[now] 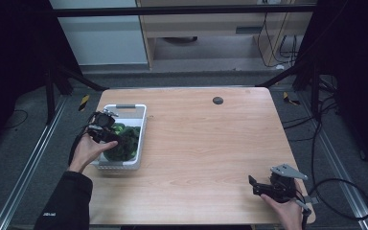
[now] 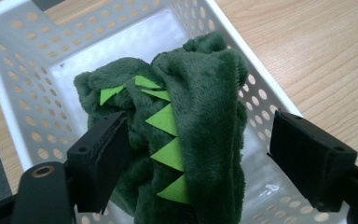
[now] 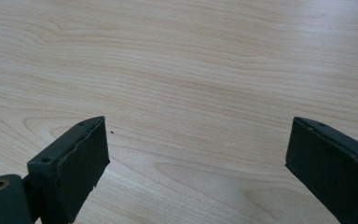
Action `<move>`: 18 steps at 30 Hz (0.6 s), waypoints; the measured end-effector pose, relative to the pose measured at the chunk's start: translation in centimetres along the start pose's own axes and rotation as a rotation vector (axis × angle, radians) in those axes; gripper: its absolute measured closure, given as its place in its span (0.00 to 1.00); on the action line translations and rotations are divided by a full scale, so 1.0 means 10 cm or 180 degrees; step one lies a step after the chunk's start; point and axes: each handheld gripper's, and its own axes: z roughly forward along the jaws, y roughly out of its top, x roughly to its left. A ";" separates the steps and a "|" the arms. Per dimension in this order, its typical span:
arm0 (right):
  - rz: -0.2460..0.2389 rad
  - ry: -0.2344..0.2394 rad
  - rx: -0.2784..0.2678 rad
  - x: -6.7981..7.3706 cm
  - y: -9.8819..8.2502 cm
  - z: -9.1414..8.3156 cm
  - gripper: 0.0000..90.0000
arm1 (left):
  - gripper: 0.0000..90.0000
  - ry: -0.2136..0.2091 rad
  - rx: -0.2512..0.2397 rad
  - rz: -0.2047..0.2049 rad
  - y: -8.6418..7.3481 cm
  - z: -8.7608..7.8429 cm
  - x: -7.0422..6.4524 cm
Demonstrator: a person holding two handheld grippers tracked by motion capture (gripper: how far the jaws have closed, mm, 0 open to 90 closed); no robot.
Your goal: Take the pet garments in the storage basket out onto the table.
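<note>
The left claw gaped around the green plush toy in the white basket near the desk's left edge, seemingly poised to grip; the right claw idled open.

Dark green plush dinosaur, lime triangle spikes | white perforated basket around it | pale woodgrain table | black jaws

A light wooden table bears a white perforated basket near its left edge.
</note>
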 end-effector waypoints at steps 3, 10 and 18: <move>0.0007 0.0004 0.0011 0.00 0.00 0.00 0.06 | 0.21 -0.0010 0.0032 0.0021 -0.01 0.04 -0.01; 0.0024 0.0035 0.0038 0.01 0.00 0.01 0.06 | 0.21 0.0002 0.0134 0.0040 -0.02 0.12 0.01; 0.0015 0.0043 0.0056 0.01 0.00 0.02 0.06 | 0.23 0.0022 0.0254 0.0075 -0.03 0.22 0.00</move>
